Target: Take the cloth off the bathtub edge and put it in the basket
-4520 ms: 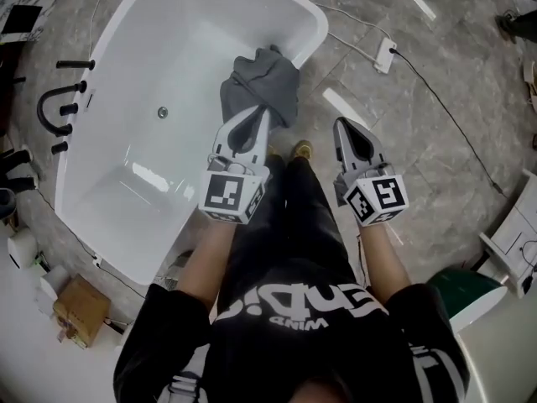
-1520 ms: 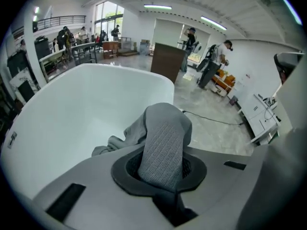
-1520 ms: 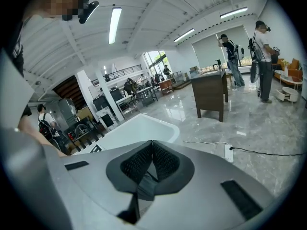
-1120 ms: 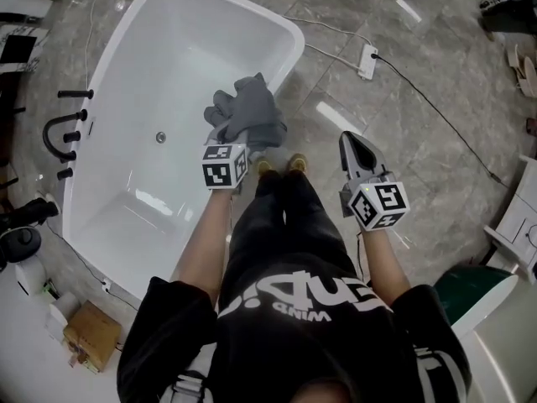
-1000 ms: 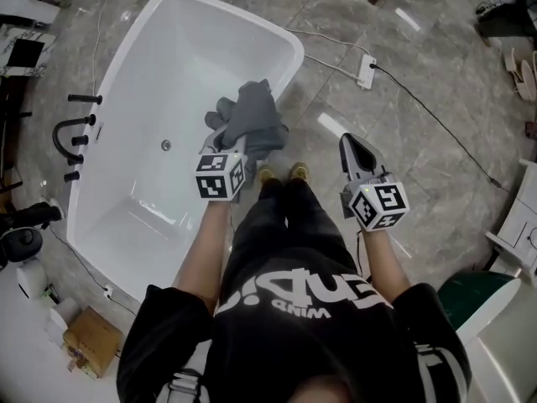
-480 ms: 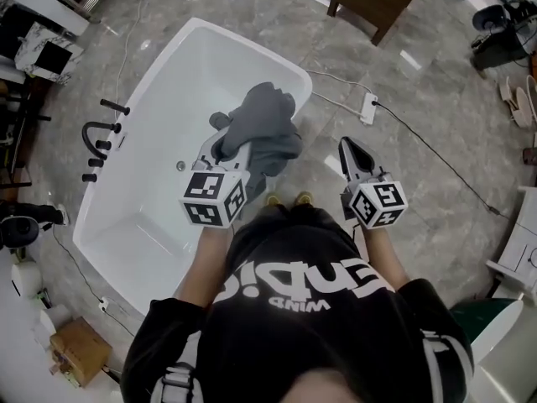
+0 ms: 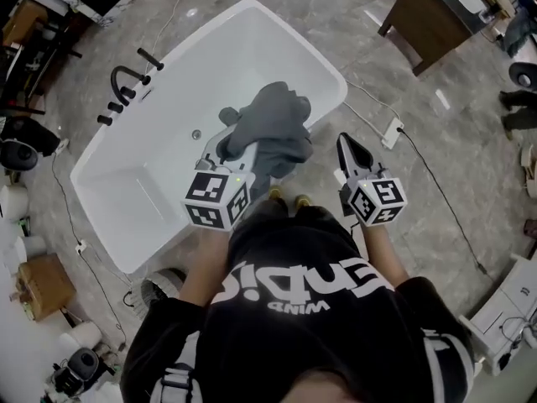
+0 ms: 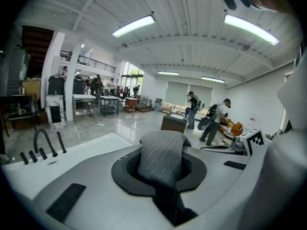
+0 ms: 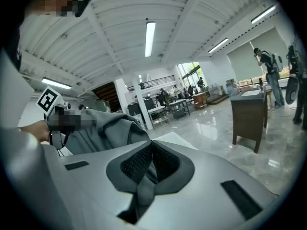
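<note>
Looking from my left, I see the left gripper (image 7: 228, 141) clamped on the grey cloth (image 7: 278, 127), held over the white bathtub (image 7: 151, 175) at its near rim, and the right gripper (image 7: 342, 141) closed, empty.

Black short-sleeved T-shirt (image 7: 312, 313) worn, white lettering printed across chest. Black trousers (image 7: 285, 225), tan shoes (image 7: 288, 198). Left gripper (image 7: 227, 142) and right gripper (image 7: 342, 141) shelled in pale grey, tapered, dark-padded. White cube (image 7: 216, 200) with black square markers fitted on each.
</note>
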`<state>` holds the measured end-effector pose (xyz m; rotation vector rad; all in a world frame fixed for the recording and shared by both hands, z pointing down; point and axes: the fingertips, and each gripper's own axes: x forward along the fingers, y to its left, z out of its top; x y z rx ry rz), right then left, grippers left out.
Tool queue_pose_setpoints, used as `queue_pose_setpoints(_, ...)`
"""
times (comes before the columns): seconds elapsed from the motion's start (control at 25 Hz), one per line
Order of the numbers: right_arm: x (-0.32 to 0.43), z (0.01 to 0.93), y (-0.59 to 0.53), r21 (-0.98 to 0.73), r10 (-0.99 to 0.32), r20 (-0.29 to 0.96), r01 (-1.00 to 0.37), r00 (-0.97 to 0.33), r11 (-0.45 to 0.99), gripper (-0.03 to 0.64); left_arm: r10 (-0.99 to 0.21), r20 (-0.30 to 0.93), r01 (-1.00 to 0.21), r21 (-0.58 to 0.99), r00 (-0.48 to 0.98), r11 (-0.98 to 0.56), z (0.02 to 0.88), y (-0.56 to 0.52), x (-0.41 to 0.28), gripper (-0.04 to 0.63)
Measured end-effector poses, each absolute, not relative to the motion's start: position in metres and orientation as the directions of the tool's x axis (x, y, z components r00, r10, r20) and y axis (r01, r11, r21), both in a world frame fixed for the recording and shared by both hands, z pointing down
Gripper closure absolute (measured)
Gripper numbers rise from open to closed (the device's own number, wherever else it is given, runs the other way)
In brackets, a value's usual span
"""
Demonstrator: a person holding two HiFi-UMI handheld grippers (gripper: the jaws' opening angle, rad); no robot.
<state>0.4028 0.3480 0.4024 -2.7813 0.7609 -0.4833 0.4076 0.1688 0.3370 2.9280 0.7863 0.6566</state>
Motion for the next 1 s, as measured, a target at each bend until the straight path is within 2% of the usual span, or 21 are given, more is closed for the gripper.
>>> queue_pose_setpoints(0.2, 0.415, 0.404, 0.311, -0.292, -0.682, 0.246, -0.618, 0.689, -0.730, 0.603, 0.308, 0.384, 0.269, 0.153, 0.870, -0.951, 0.335, 0.130, 0.380, 0.535)
queue_pose_setpoints(0.44, 0.413, 0.421, 0.226, -0.290, -0.865, 0.254, -0.820, 0.432, -0.494, 0.603, 0.011, 0.379, -0.050, 0.153, 0.925, -0.987, 0.344, 0.057, 0.319, 0.535)
queue_pose_setpoints(0.56, 0.399, 0.429, 0.177, -0.296, -0.910, 0.261, -0.871, 0.321, -0.392, 0.603, -0.098, 0.378, -0.165, 0.150, 0.921, -0.975, 0.348, 0.021, 0.287, 0.535)
queue_pose_setpoints(0.72, 0.364, 0.427, 0.093, -0.302, -0.962, 0.249, -0.935, 0.114, -0.189, 0.603, -0.285, 0.373, -0.357, 0.140, 0.883, -0.924, 0.347, -0.025, 0.225, 0.535)
queue_pose_setpoints(1.0, 0.254, 0.414, -0.036, -0.281, -0.951, 0.232, -0.950, -0.206, 0.137, 0.603, -0.549, 0.352, -0.620, 0.129, 0.758, -0.774, 0.343, -0.096, 0.093, 0.535)
